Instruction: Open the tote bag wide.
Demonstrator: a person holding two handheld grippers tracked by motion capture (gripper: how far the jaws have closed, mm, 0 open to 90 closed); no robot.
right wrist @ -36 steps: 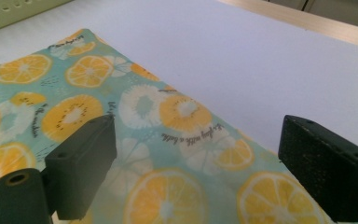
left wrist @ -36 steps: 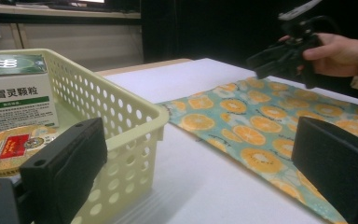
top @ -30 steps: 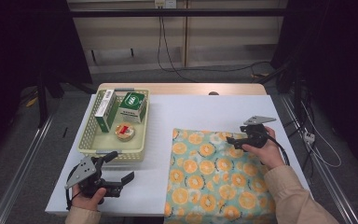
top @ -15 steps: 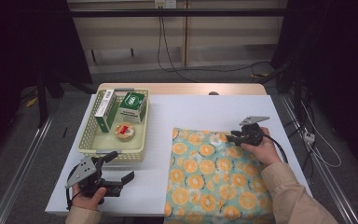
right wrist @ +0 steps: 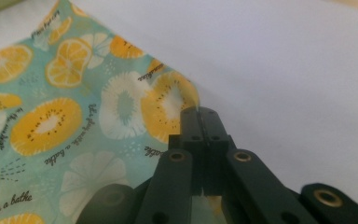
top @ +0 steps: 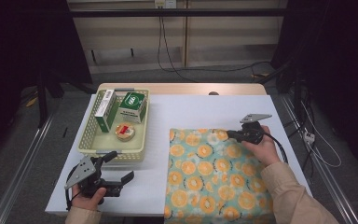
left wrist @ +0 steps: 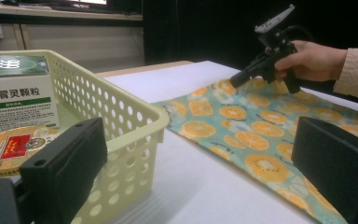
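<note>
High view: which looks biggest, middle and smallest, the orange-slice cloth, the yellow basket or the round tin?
1. The orange-slice cloth, by far the largest.
2. The yellow basket, clearly smaller than the cloth.
3. The round tin, smallest, lying inside the basket.

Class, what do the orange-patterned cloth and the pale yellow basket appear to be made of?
The cloth looks like thin woven fabric with a matt print: it lies limp, and its edge lifts where the right gripper pinches it. The basket seems moulded plastic: smooth, slightly glossy, with regular holes.
</note>
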